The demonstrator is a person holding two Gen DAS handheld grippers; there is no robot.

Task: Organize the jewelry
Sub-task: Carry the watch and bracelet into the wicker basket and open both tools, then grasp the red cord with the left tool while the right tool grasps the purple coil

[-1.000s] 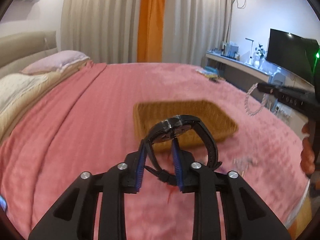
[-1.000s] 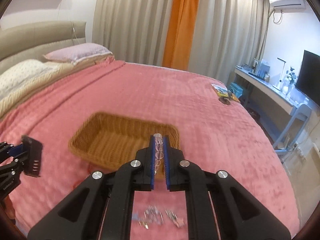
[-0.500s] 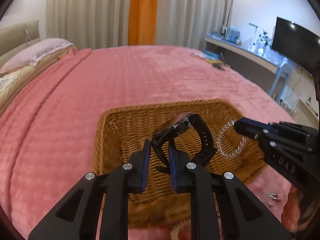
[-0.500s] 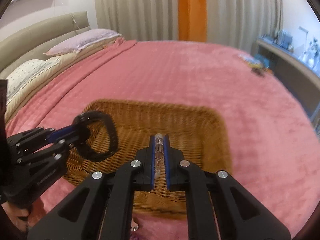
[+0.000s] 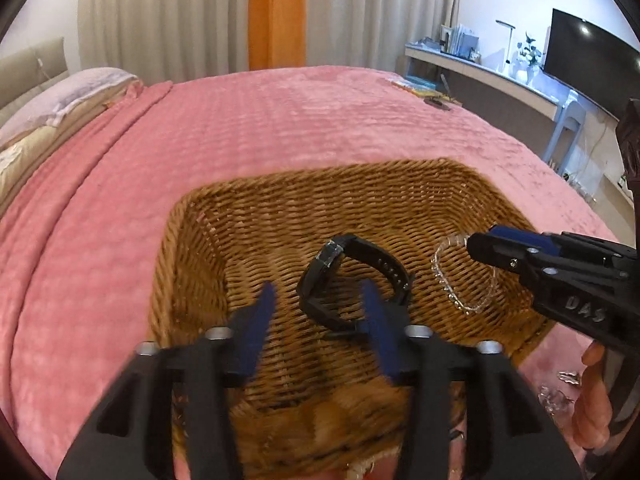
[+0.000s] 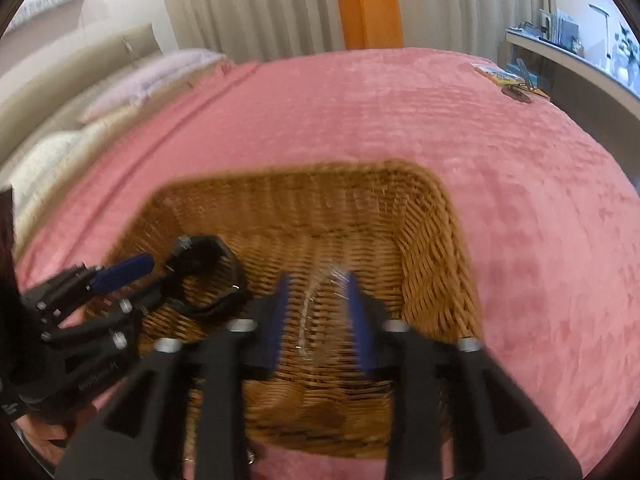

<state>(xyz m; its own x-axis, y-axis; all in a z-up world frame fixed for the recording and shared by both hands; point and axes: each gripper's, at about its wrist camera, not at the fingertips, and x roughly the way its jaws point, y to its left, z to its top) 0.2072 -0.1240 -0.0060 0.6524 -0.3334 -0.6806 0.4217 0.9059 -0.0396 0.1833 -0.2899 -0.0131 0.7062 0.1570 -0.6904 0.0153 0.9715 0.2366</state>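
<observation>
A brown wicker basket (image 5: 192, 248) sits on the pink bedspread; it also shows in the right wrist view (image 6: 436, 256). A black wristwatch (image 5: 352, 276) lies on its floor, just ahead of my open left gripper (image 5: 318, 304). A clear bead bracelet (image 5: 460, 280) lies to the watch's right, below my right gripper (image 5: 480, 242). In the right wrist view my right gripper (image 6: 316, 300) is open, with the blurred bracelet (image 6: 316, 304) between its fingers. The watch (image 6: 208, 276) and my left gripper (image 6: 132, 272) are at its left.
Small loose jewelry pieces (image 5: 560, 388) lie on the bedspread right of the basket. Pillows (image 5: 72, 96) are at the far left. A booklet and small dark item (image 5: 428, 92) lie at the bed's far right. A desk and TV (image 5: 592, 64) stand beyond.
Both grippers have opened over the basket. The watch has left my left gripper and the bracelet has left my right gripper; both now rest in the basket.
</observation>
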